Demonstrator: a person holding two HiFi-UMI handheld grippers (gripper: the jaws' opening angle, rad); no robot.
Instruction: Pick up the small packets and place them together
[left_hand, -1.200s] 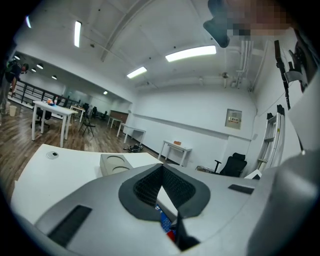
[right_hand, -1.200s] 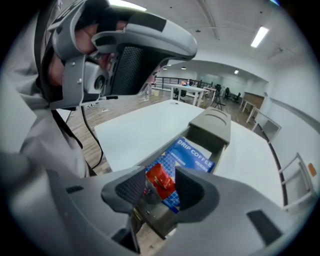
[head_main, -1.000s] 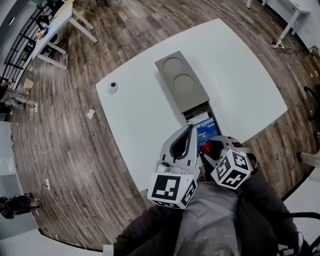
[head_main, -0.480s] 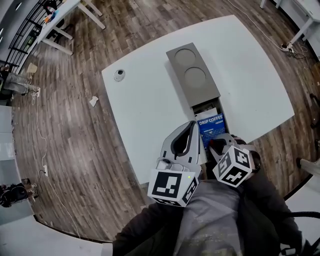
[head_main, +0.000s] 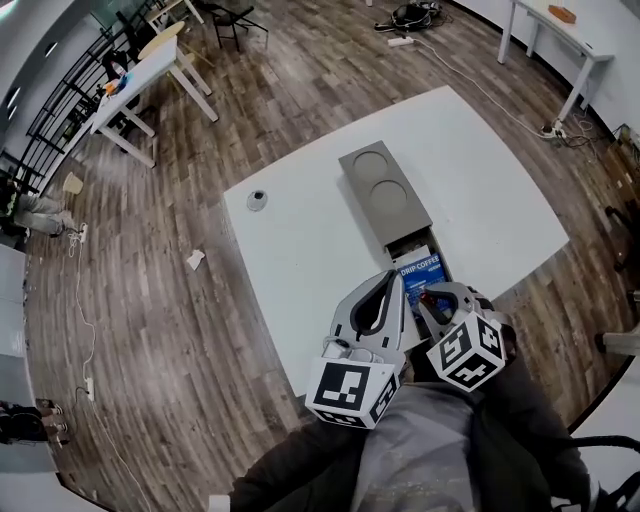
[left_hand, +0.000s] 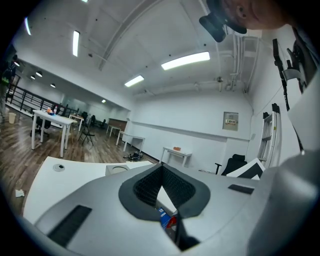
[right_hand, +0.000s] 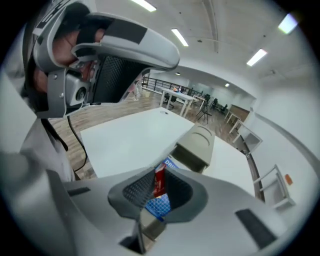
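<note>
Pinching red packet (right_hand: 159, 179) on edge in just-closed right hand-held gripper (right_hand: 155, 190), blue box (head_main: 420, 272) just below; left hand-held gripper (left_hand: 161, 171) pressed together, empty

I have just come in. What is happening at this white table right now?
A person works at the white table with two hand-held grippers. The right gripper, whose jaws have just been closing, pinches a small red packet over the near end of the grey tray. Blue drip coffee packets lie there in an open compartment. The left gripper is shut and empty, close beside the right one.
</note>
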